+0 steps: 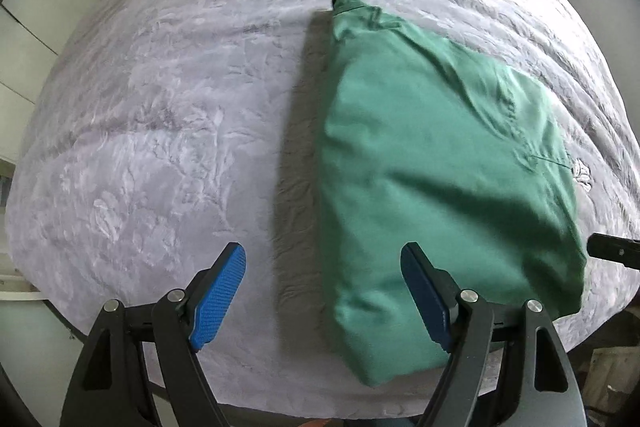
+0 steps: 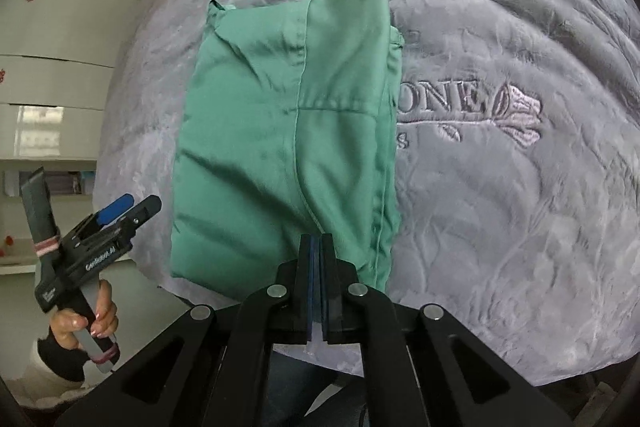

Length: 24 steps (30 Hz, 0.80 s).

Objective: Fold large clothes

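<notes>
The green garment [image 2: 284, 131] lies folded on the bed [image 2: 500, 227], long axis running away from you. Your right tongs [image 2: 316, 243], pressed together and empty, hover over its near edge; your left tongs [image 1: 320, 291], spread, sit left.

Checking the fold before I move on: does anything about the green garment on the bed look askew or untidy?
Mostly neat. The green garment lies folded into a rough rectangle on the grey blanket. Two small flaws: a bit of fabric pokes out at its far left corner, and an under layer peeks past the far right edge. Nothing looks damaged.
</notes>
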### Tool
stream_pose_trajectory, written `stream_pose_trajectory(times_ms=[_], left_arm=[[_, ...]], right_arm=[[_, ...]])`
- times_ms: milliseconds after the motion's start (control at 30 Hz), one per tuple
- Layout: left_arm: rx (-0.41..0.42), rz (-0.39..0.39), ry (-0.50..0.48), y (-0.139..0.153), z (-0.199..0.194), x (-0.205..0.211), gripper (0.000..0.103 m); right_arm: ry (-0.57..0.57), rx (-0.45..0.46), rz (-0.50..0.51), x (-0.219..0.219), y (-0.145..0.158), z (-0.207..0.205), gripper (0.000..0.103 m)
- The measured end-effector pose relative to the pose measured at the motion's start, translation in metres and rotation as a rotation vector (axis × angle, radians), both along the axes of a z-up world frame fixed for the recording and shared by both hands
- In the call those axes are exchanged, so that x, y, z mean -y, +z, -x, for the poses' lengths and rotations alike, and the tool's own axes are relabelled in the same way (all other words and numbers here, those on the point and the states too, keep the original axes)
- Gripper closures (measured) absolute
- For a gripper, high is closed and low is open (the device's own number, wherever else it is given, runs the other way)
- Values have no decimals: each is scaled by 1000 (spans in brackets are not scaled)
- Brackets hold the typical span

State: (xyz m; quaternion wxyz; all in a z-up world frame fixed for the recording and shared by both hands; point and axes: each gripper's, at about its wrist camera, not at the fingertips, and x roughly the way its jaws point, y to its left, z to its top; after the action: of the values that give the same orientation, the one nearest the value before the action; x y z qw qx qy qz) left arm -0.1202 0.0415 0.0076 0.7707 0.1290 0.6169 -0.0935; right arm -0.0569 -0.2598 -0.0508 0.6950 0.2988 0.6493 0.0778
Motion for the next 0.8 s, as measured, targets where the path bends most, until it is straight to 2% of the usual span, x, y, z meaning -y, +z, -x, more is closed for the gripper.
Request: stream_pose_trajectory(times_ms=[167,200,233,367,467,633,800], left_arm=[[3,-15,21,7,1,13,20],[6,-25,31,8,1,15,3],[12,-34,42,9,1,17,0],[22,-37,56,12,1,21,0],[12,-28,27,9,0,22,0],[-4,-13,-56,-2,-9,20,0],[-27,-35,-151,-13,-15,13,0]], right_arm=[[21,-28,-26,9,-9,-11,100],[31,-34,-30,13,-12,-11,100],[38,-39,-34,15,-14,-13,100],[85,-46,-31,13,-21,-22,100],[87,-58,-22,11,-23,-27,100],[15,-56,13,6,-20,-30,100],[-99,-59,44,-2,-15,-17,100]])
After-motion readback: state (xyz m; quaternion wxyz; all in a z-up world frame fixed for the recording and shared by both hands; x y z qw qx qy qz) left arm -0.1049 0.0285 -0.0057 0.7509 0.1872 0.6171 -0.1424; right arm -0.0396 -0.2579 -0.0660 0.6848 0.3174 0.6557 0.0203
